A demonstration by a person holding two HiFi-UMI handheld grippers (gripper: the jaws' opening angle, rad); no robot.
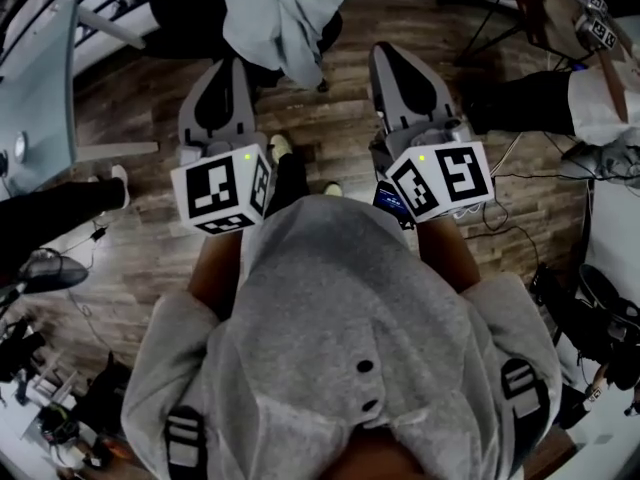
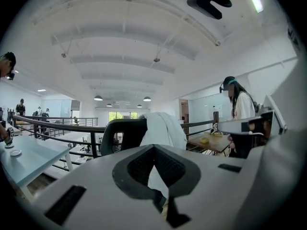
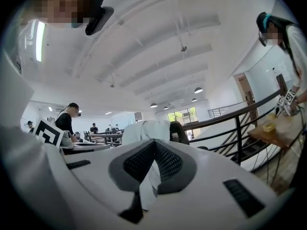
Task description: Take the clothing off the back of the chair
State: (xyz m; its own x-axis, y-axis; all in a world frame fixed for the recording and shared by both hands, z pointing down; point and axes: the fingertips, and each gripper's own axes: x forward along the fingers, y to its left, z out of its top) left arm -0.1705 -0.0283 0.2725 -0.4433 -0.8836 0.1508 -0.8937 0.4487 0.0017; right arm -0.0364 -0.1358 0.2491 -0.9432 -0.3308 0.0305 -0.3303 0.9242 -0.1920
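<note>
Wood floor (image 1: 330, 118) under me. My left gripper (image 1: 229, 66) and right gripper (image 1: 386, 50) are both closed and empty, just short of the chair (image 2: 122, 134). The clothing (image 1: 275, 13) is draped over the chair's back.

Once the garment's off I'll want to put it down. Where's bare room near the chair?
Free: the pale tabletop left of the chair, and wood floor before it. Crowded: right side, with cables and a person's legs.
</note>
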